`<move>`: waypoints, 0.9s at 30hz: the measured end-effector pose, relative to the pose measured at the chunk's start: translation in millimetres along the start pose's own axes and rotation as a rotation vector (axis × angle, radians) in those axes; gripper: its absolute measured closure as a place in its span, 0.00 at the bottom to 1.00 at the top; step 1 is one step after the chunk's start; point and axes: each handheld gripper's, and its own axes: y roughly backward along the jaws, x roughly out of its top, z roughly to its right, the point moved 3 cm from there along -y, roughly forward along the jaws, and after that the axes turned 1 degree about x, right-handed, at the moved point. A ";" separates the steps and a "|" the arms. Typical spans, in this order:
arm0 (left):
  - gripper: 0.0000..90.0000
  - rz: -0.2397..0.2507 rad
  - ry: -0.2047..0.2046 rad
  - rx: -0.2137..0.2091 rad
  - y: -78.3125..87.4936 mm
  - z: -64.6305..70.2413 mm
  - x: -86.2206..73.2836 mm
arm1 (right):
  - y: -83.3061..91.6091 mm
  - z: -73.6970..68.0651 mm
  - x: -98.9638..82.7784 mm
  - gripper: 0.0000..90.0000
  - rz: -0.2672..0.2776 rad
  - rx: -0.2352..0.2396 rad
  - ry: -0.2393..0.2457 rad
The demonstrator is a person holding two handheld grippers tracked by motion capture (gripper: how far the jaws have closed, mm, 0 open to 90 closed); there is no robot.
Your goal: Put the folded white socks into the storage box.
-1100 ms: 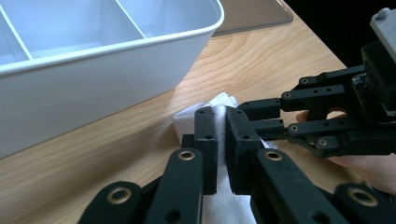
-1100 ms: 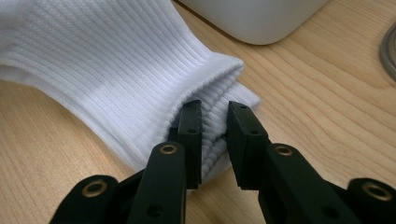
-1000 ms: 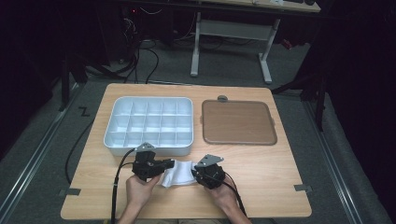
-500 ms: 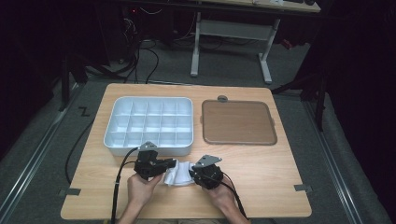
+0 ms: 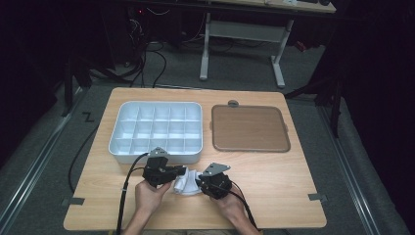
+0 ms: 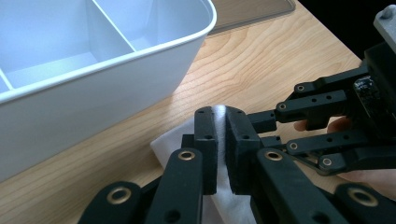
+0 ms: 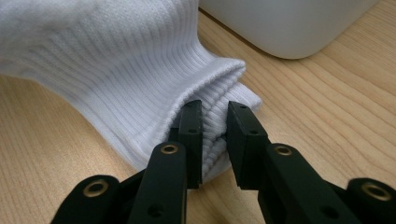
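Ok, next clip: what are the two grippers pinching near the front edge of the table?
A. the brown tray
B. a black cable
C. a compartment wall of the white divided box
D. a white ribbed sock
D. The right gripper has its jaws closed on the ribbed cuff of the white sock, and the left gripper pinches the same white fabric, which lies in front of the white divided box.

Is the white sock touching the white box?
Apart. The left gripper view shows bare wood between the sock and the compartment tray.
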 end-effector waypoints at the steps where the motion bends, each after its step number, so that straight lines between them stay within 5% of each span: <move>1: 0.94 0.000 0.007 -0.002 -0.4 0.5 -0.3 | -0.1 -0.2 0.0 0.85 0.000 0.000 0.002; 6: 0.94 -0.006 0.027 -0.024 -1.8 2.7 -0.1 | -0.8 -1.9 0.9 0.86 -0.001 0.009 0.005; 27: 0.94 -0.056 -0.048 -0.009 -24.7 8.9 -15.6 | -1.1 -4.1 1.7 0.84 0.002 0.062 -0.023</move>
